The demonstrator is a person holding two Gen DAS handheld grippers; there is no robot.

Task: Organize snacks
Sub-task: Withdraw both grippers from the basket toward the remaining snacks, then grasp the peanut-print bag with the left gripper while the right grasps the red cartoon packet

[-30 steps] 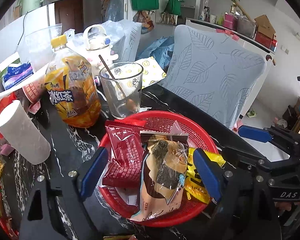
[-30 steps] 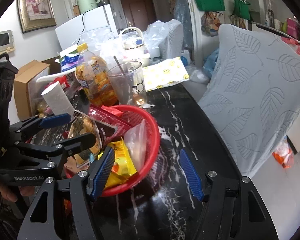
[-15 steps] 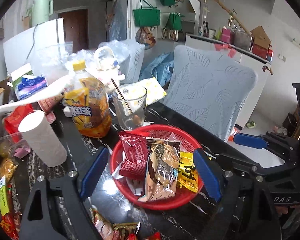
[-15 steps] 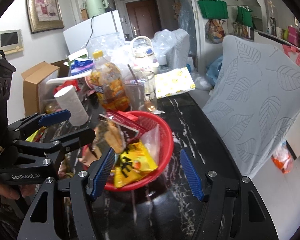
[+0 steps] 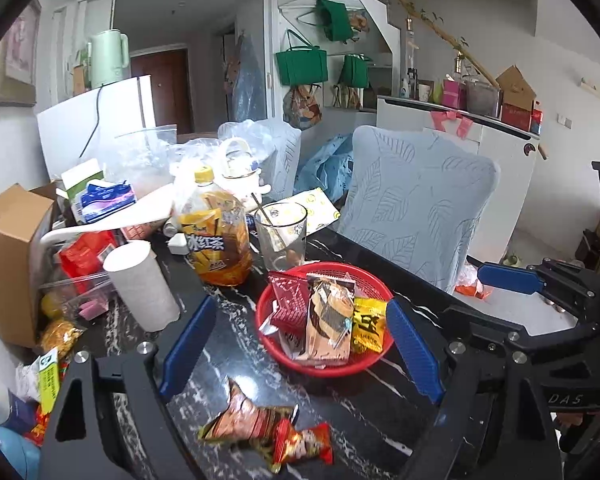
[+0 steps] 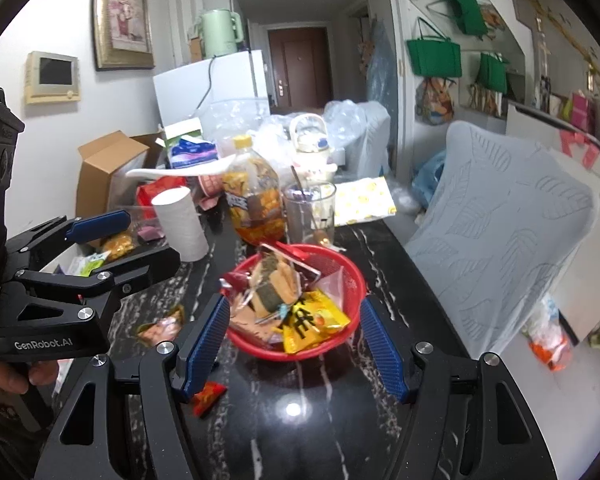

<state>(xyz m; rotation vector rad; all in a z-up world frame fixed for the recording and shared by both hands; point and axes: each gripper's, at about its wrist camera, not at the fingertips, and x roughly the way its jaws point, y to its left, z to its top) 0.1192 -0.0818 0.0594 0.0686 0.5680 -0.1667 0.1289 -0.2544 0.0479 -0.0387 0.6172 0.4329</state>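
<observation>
Nearest on the dark marble bench (image 5: pixel 228 360), two loose snack packets (image 5: pixel 268 432) lie before the left gripper (image 5: pixel 300 344), whose fingers stand apart with nothing between them. Beyond, the red basket (image 5: pixel 374 364) holds several snack packs. The right gripper (image 6: pixel 296 348) is also spread and empty. Behind the basket stand a glass (image 5: pixel 282 236) and a tea bottle (image 5: pixel 216 236).
</observation>
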